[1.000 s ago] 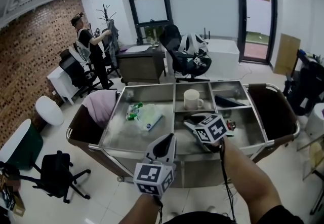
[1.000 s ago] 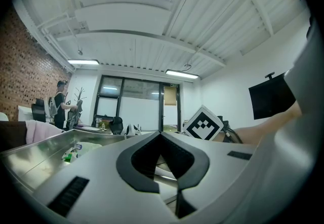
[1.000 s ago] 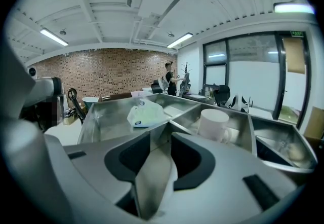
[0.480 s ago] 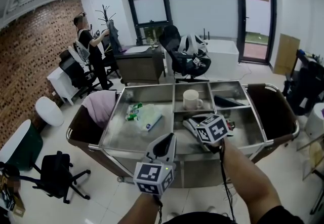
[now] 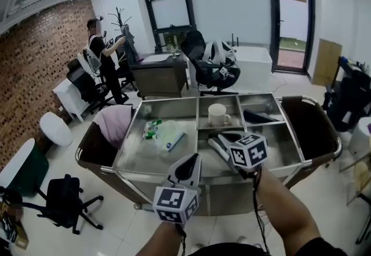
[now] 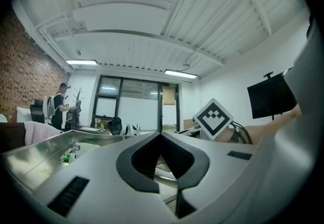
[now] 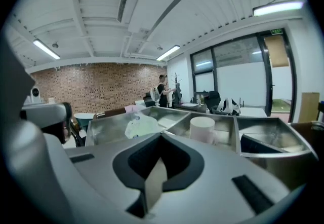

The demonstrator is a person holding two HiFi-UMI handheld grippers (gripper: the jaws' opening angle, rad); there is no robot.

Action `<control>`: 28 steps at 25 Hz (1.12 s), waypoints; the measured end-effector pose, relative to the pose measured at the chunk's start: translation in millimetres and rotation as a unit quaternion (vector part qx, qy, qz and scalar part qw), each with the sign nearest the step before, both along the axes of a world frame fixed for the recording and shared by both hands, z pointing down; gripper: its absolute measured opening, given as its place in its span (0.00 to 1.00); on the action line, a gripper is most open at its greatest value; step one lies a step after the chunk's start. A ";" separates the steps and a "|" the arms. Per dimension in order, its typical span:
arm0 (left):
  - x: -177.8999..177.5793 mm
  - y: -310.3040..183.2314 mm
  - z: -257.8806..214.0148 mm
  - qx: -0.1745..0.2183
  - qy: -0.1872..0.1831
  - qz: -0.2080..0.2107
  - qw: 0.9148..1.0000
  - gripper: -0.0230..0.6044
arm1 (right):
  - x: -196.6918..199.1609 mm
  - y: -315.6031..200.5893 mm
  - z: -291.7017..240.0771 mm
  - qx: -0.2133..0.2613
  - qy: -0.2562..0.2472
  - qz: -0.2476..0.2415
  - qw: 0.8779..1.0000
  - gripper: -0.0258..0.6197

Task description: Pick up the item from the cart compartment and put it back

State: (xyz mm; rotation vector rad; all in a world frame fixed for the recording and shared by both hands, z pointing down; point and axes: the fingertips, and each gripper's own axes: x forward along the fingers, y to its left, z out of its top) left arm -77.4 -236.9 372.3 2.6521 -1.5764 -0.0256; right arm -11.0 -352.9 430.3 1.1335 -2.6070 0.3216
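1. Compared with a second ago, the right gripper (image 7: pixel 161 136) has lifted out of the front compartment of the cart (image 5: pixel 145 153). Its fingers are clamped on a thin pale item (image 7: pixel 153 182), perhaps a card. The pick-up seems done; putting it back remains.
2. The left gripper (image 6: pixel 161 133) has its fingers together, empty.
3. Ahead of the right fingers, a mug (image 5: pixel 219 114) stands in its compartment. Left of them, a plastic bag (image 5: pixel 168 132) lies in the large one.

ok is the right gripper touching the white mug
Apart. The head view shows the right gripper over the front compartment, a divider between it and the white mug; in the right gripper view the jaws are shut on a thin pale strip.
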 end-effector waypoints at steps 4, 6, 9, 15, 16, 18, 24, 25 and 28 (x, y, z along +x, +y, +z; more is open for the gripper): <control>0.2 0.6 0.4 0.000 -0.001 0.000 1.000 0.04 | 16.4 24.1 -27.3 0.030 -0.069 0.016 0.997 0.07; 1.0 1.6 0.2 0.000 -0.002 0.002 1.000 0.04 | 24.4 39.1 -41.0 0.045 -0.093 0.019 0.994 0.07; 3.1 3.7 -2.2 0.003 -0.002 0.006 1.000 0.04 | 33.5 62.2 -59.5 0.071 -0.106 0.016 0.992 0.07; 9.2 5.1 -1.0 0.002 -0.002 0.012 1.000 0.04 | 63.0 96.9 -84.6 0.106 -0.139 0.028 0.984 0.07; 9.3 4.9 0.0 0.001 -0.002 0.011 1.000 0.04 | 68.7 101.0 -85.6 0.108 -0.143 0.033 0.983 0.07; 9.0 4.6 1.9 0.000 -0.001 0.010 1.000 0.04 | 79.0 109.0 -84.1 0.112 -0.146 0.044 0.982 0.07; 11.3 5.9 0.8 0.002 0.001 0.009 1.000 0.04 | 96.6 125.4 -65.5 0.109 -0.147 0.071 0.981 0.07; 11.8 6.1 0.5 0.003 0.000 0.010 1.000 0.04 | 97.2 124.6 -62.5 0.105 -0.147 0.072 0.981 0.07; 13.4 6.1 0.8 0.003 0.001 0.011 1.000 0.04 | 96.8 121.2 -58.1 0.100 -0.147 0.073 0.981 0.07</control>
